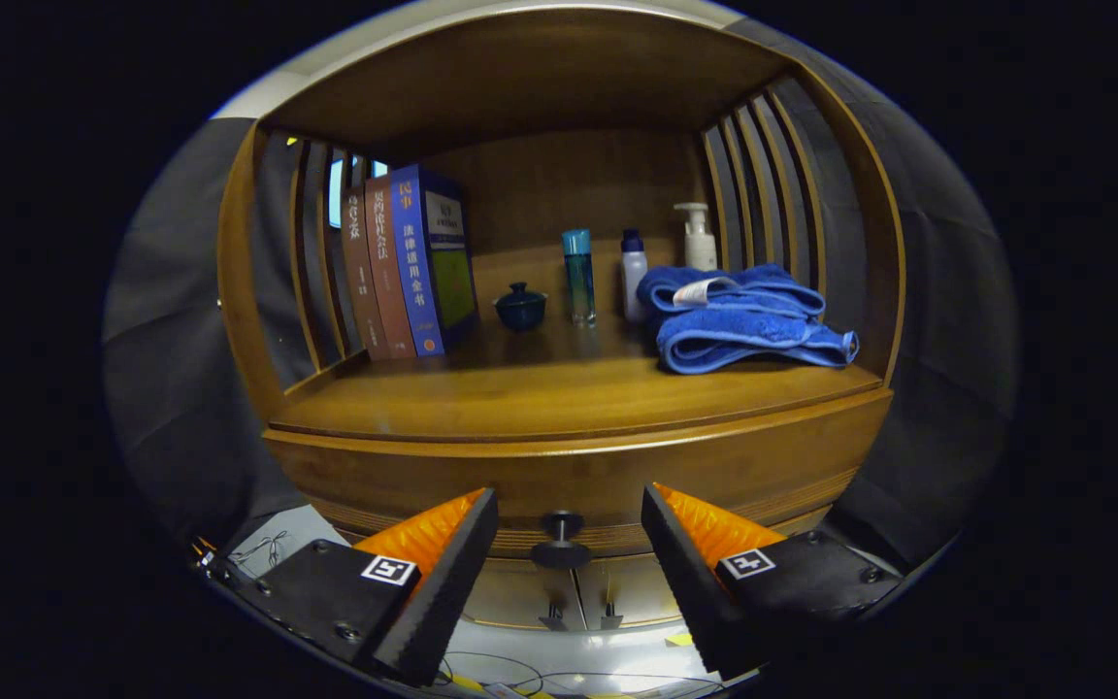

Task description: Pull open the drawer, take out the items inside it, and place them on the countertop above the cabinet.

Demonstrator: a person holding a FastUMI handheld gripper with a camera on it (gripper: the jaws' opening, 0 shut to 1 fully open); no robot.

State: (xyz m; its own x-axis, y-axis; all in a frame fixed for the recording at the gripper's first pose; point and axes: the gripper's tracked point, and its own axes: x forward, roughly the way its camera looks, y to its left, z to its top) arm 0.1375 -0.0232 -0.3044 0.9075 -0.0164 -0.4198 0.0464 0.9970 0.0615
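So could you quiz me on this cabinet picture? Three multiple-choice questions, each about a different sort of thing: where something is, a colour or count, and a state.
1. Where is the drawer knob?
A. between the fingers
B. beside the books
C. under the towel

2. How many books stand on the countertop?
A. one
B. three
C. five

3. What state is the drawer in?
A. pulled fully out
B. removed
C. closed

Answers:
1. A, the knob sits in the gap between the two spread fingers of the gripper, neither touching it.
2. B, three spines stand side by side at the left.
3. C, its front lies flush under the countertop, where the blue towel rests.
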